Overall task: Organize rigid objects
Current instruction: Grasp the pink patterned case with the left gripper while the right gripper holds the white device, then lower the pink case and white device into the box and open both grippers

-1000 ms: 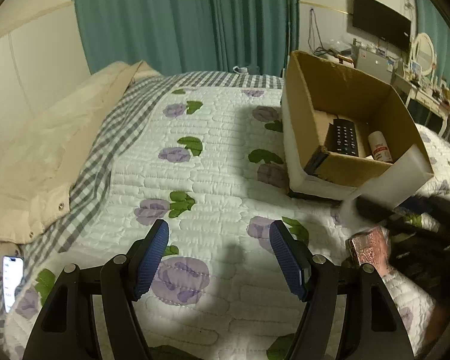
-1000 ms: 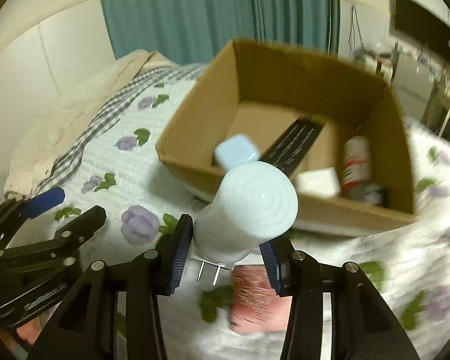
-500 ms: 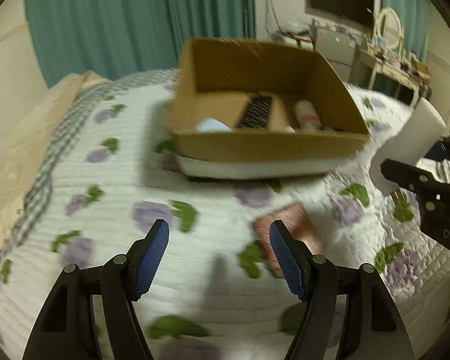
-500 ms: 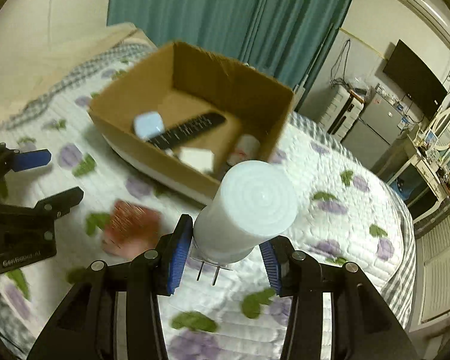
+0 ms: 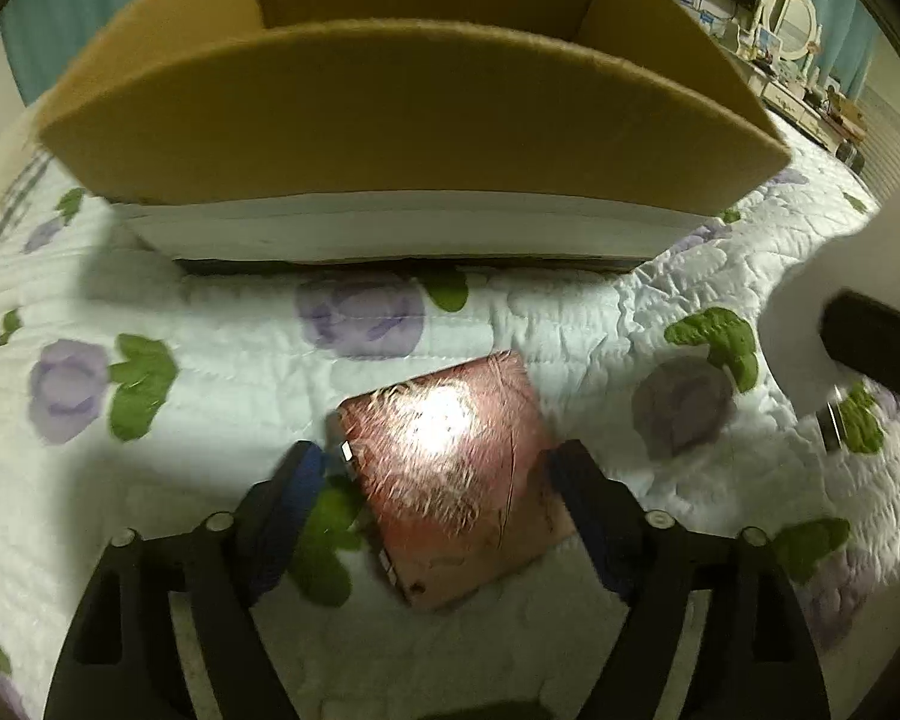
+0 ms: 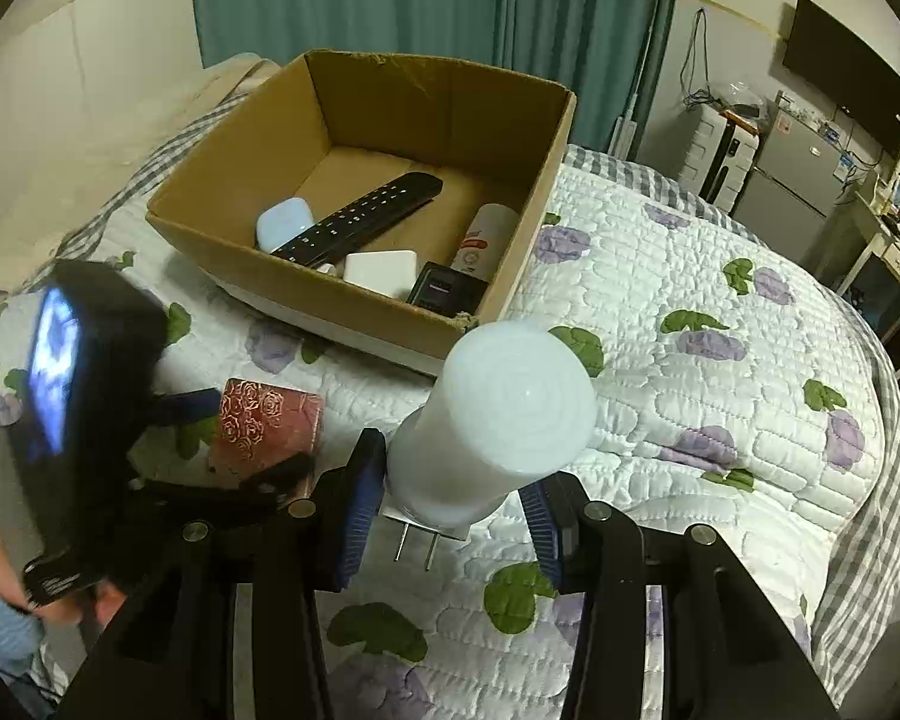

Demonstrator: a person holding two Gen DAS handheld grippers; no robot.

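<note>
partly done: box holds several items, two left out.
right tongs clench the white plug over the bed; left tongs gape around the red case beside the box.

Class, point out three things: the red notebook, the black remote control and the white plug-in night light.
red notebook (image 5: 450, 450), left wrist view, middle of its cover.
black remote control (image 6: 366, 216), right wrist view, its button face.
white plug-in night light (image 6: 510, 396), right wrist view, its round top.
</note>
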